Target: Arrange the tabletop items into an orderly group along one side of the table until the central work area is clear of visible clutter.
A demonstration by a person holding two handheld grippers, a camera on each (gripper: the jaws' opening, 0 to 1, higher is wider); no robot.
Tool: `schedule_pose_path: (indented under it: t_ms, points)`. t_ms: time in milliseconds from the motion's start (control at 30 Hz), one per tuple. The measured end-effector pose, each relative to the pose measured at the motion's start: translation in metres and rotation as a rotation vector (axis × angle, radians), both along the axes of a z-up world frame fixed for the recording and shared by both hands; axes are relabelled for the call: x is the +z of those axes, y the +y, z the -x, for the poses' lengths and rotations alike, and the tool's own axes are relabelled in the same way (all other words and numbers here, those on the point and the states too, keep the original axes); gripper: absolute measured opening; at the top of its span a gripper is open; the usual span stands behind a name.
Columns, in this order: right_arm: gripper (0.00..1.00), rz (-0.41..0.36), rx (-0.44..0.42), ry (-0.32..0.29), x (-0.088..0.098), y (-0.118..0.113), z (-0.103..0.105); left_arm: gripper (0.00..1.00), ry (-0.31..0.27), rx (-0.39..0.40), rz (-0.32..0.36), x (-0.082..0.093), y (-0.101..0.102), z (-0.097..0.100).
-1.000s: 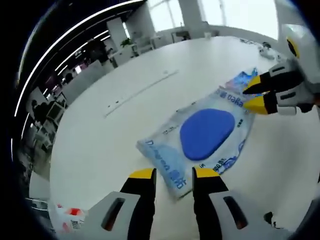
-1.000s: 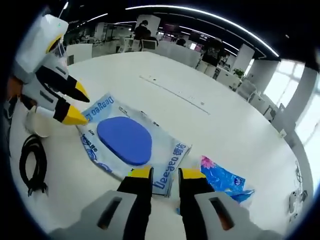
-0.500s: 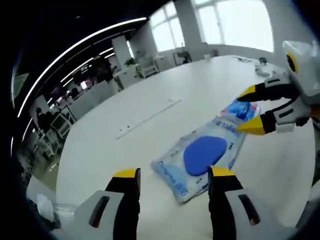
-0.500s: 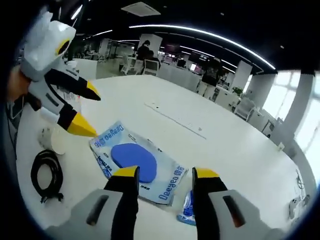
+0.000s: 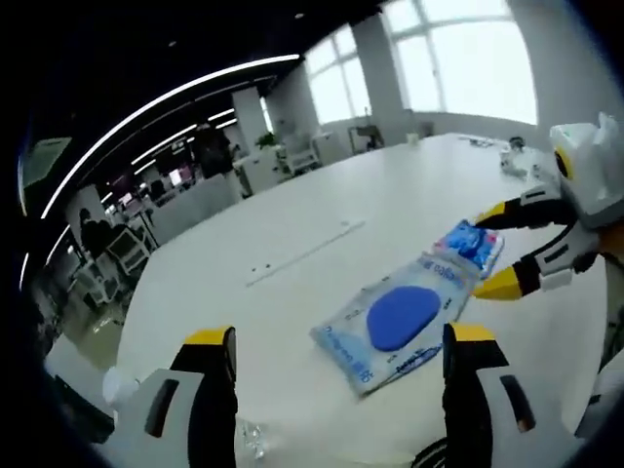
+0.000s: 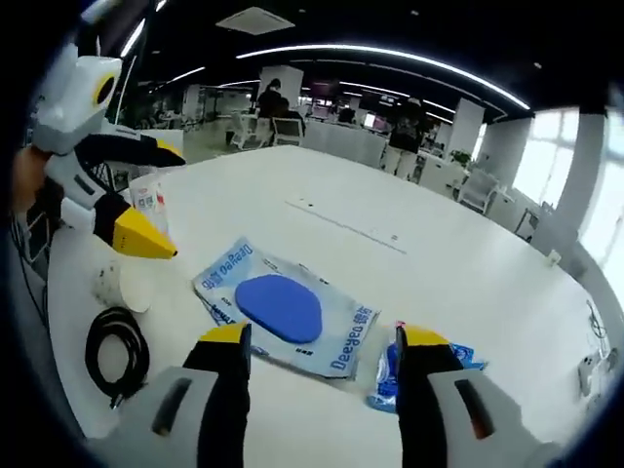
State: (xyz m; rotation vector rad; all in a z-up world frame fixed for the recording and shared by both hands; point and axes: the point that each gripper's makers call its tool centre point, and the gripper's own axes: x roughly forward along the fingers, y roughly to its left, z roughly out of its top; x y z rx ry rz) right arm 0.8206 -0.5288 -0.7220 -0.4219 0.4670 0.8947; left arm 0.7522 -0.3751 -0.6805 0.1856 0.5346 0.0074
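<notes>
White table (image 6: 468, 283) in an open office with ceiling light strips bears a wipes pack (image 6: 285, 310); both the left gripper (image 5: 336, 343) and right gripper (image 6: 325, 343) are spread, holding nothing.

White table, blue packs, yellow-tipped claws

The table (image 6: 468, 263) is plain white, with a pale blue-and-white wipes pack (image 6: 285, 310) at lower centre of the right gripper view bearing a solid deep-blue oval and blue lettering. Beside it at lower right lies a small pouch (image 6: 458, 359) in bright blue with a touch of pink. A black cable (image 6: 115, 353) coils at lower left, next to a white cup (image 6: 122, 285). The left claw (image 6: 161, 200) at upper left is white and black with yellow tips; the right claw (image 5: 494, 252), at the right of the left gripper view, has the same colours.
</notes>
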Motion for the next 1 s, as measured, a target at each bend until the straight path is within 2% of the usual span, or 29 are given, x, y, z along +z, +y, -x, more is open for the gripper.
schedule_pose_path:
  t_ms: [200,367,567,800,1000]
  points:
    - [0.61,-0.01,-0.016,0.0,0.005,-0.004,0.003,0.89,-0.022,0.007,0.0,0.009,0.005,0.01]
    - [0.6,-0.013,-0.02,0.009,0.005,-0.004,0.005,0.89,-0.015,0.008,-0.007,0.009,0.01,0.015]
    - [0.6,-0.019,-0.02,0.004,0.009,-0.002,0.008,0.88,-0.035,0.01,-0.014,0.019,0.016,0.018]
    - [0.58,-0.033,-0.029,0.038,0.005,-0.003,0.013,0.87,-0.024,0.014,-0.024,0.016,0.022,0.033]
    - [0.56,-0.026,-0.017,0.064,-0.003,-0.001,0.023,0.86,-0.003,0.039,-0.026,0.006,0.03,0.049]
